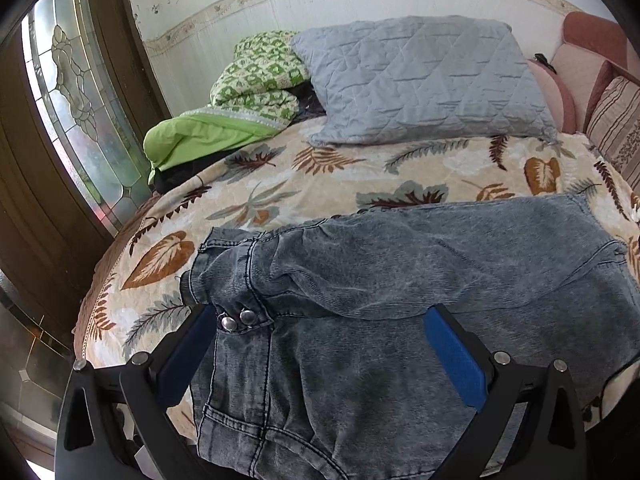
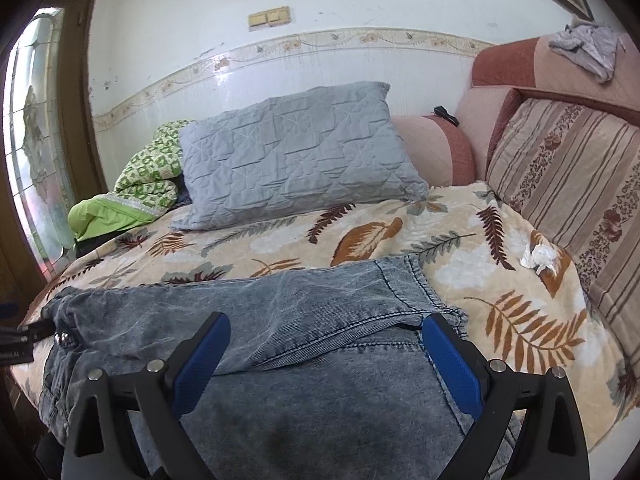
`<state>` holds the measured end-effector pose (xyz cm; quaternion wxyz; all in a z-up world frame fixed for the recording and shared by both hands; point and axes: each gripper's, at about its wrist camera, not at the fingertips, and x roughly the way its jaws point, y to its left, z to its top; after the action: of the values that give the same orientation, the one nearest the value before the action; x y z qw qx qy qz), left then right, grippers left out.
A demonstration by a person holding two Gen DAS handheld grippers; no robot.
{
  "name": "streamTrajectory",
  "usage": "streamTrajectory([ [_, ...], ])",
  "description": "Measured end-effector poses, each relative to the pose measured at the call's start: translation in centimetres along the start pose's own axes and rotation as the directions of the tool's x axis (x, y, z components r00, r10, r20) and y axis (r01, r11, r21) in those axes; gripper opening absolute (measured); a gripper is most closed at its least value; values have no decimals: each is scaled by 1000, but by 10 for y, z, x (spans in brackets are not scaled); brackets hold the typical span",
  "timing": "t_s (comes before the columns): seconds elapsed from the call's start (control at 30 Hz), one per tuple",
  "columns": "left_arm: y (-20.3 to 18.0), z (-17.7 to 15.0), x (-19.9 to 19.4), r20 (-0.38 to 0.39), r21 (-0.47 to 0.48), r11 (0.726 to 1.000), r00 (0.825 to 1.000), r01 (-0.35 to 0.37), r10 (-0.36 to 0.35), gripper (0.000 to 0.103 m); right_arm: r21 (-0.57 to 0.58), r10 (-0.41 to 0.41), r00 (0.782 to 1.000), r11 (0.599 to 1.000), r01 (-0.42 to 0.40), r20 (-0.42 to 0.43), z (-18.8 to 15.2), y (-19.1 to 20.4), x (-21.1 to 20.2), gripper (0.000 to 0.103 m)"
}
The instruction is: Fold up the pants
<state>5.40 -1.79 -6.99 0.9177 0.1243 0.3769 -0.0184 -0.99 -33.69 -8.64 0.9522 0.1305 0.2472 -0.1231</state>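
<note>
- The grey jeans [image 1: 400,280] lie on the bed [image 1: 280,184], already doubled over, long axis running from 9 to 3 o'clock across both wrist views.
- The waistband with its two metal snaps [image 1: 238,319] sits at the 9 o'clock end; the leg hems [image 2: 420,280] sit at the 3 o'clock end.
- The left gripper [image 1: 320,344] is spread wide and holds nothing, hanging over the waist end, the snaps just beside its left finger.
- The right gripper [image 2: 326,356] is likewise spread and empty, over the hem end, the hems at about 1 o'clock from it.
- My guess: each gripper is nearest its own end, so the next fold would bring hems toward waist, or the reverse.
- Beyond, at 12 o'clock, a grey pillow [image 2: 296,164] and a green quilt [image 1: 240,96] lie well apart from the jeans; a crumpled tissue [image 2: 538,258] lies at 2 o'clock.
</note>
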Motion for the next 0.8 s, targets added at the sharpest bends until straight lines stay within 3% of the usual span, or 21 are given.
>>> streamTrajectory([
  [0.17, 29, 18, 42, -78, -14, 1000, 997, -1, 0, 103, 27, -61, 997, 998, 62, -41, 27, -25, 46, 98],
  [0.47, 105, 67, 124, -200, -89, 995, 979, -53, 34, 103, 243, -72, 966, 961, 134, -248, 72, -103, 173, 98],
  [0.7, 150, 86, 194, -353, -200, 979, 935, -44, -30, 101, 312, -16, 911, 937, 158, -413, 69, -136, 246, 98],
  [0.8, 162, 89, 213, -408, -260, 965, 909, -20, -91, 87, 333, 32, 875, 931, 150, -483, 60, -141, 268, 97],
])
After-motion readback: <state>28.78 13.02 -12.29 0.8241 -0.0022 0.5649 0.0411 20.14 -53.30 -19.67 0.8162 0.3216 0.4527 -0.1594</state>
